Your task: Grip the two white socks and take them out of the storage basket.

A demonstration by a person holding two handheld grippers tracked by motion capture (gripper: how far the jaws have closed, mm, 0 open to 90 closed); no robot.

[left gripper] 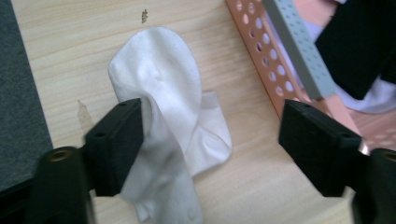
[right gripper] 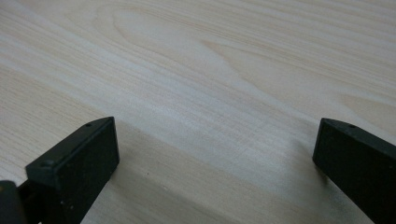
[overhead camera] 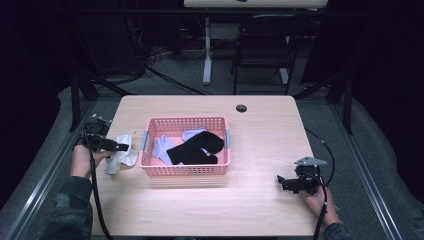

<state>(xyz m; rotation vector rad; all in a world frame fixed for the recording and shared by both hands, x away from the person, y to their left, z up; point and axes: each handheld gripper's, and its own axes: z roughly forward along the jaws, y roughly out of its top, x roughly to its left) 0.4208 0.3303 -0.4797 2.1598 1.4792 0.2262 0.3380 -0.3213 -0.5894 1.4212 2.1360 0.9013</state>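
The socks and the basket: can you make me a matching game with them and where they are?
Things:
1. white sock
2. black sock
3. pink basket
4. right gripper

Places:
A. in the basket, on top of the pale sock
B. on the table left of the basket, by the left gripper
C. over bare table, near the right edge
D. middle of the table

Pairs: 1-B, 2-A, 3-D, 4-C
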